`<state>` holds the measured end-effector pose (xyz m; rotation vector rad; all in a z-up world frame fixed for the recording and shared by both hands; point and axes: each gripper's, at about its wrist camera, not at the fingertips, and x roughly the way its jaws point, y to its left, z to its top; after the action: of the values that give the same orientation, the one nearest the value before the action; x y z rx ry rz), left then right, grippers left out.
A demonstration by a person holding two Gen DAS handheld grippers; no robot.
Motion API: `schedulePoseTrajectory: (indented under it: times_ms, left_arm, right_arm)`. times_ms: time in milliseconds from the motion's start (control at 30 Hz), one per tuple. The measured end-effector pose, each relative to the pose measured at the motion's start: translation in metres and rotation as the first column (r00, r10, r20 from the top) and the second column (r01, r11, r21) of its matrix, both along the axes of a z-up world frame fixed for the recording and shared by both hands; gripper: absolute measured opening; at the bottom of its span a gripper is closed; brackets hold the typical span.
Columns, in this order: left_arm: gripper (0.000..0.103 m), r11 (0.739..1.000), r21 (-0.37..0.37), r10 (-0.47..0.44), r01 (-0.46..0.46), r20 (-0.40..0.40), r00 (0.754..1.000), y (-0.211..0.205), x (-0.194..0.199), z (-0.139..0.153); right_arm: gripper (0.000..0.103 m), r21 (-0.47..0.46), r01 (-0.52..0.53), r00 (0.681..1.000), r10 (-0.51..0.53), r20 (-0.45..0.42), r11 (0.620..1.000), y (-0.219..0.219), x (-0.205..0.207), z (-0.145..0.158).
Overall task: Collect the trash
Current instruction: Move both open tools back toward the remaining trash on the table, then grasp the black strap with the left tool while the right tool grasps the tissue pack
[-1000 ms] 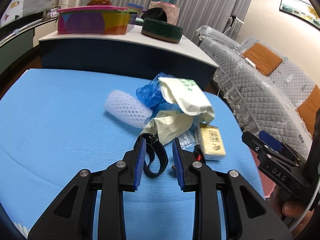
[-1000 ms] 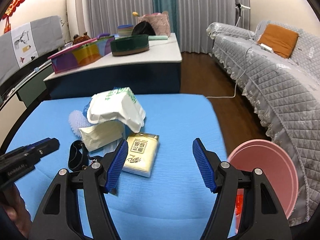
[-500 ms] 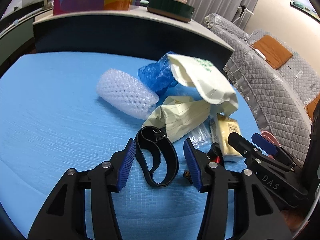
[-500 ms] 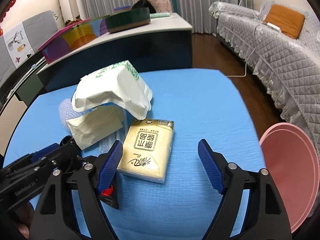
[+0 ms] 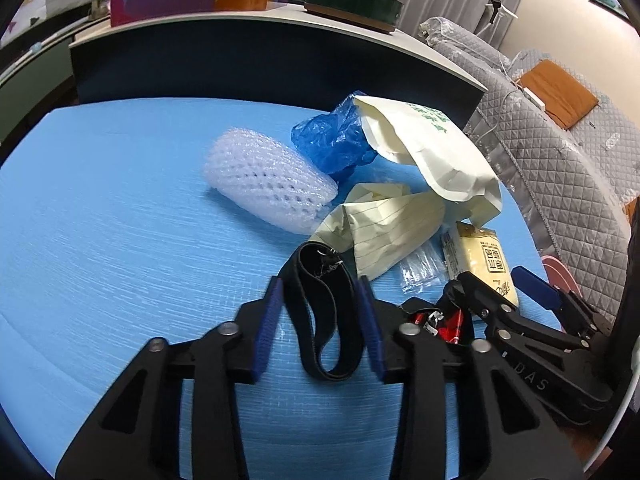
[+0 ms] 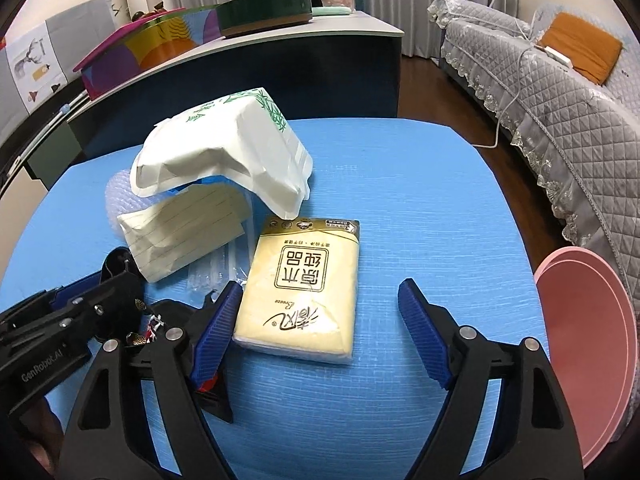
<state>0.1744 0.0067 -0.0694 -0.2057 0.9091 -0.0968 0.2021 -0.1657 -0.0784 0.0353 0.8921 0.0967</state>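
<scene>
Right now, from the left wrist view, the left claw (image 5: 320, 312) sits low over the blue surface (image 5: 120, 220) with a black strap loop (image 5: 324, 312) lying between its blue pads; the jaws are closing around it, and the pads look to be touching or nearly touching its sides, so a firm pinch is not yet certain. Beyond it the trash lies heaped together: a white foam net sleeve (image 5: 268, 184), a crumpled blue plastic bag (image 5: 336, 140), a cream paper bag (image 5: 432, 152), a folded sheet of lined paper (image 5: 388, 232), a clear wrapper (image 5: 424, 272) and a yellow tissue pack (image 5: 484, 260), with a small red wrapper (image 5: 444, 320) beside the right-hand tool. From the right wrist view, the right claw (image 6: 316, 324) is spread wide and lowered over the near end of the tissue pack (image 6: 304, 284); its left pad is just beside the pack's edge, its right pad well apart from it, so nothing is gripped. A pink bin (image 6: 588, 344) shows off the surface's right edge and is probably where the trash goes. The step in hand appears to be a paired first pickup. Next, the left needs to finish squeezing the limp strap before lifting, and the right must centre on the pack and close.
</scene>
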Motion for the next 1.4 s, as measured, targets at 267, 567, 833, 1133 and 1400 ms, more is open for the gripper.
schedulePoseTrajectory:
  times_ms: [267,567,833,1133,1400]
  left_arm:
    - [0.011,1.000,0.013,0.001,-0.001,0.008,1.000,0.002,-0.001,0.004]
    - [0.008,1.000,0.021,-0.001,0.000,0.048,0.999,0.003,-0.008,0.014]
    - [0.008,0.999,0.032,-0.005,0.003,0.085,0.996,0.003,-0.018,0.024]
    - [0.008,0.999,0.049,-0.020,0.014,0.120,0.993,-0.003,-0.030,0.034]
    - [0.008,0.997,0.064,-0.043,0.033,0.155,0.987,-0.012,-0.043,0.046]
  right_arm:
    - [0.055,-0.014,0.000,1.000,0.000,-0.003,1.000,-0.003,-0.005,0.003]
    - [0.053,-0.027,-0.001,1.000,0.002,0.030,1.000,-0.004,-0.017,0.014]
    - [0.052,-0.027,0.003,0.998,-0.001,0.061,1.000,-0.008,-0.030,0.026]
    - [0.052,-0.021,0.011,0.995,-0.009,0.101,1.000,-0.017,-0.046,0.041]
    - [0.052,-0.026,0.020,0.988,-0.016,0.155,0.999,-0.027,-0.069,0.059]
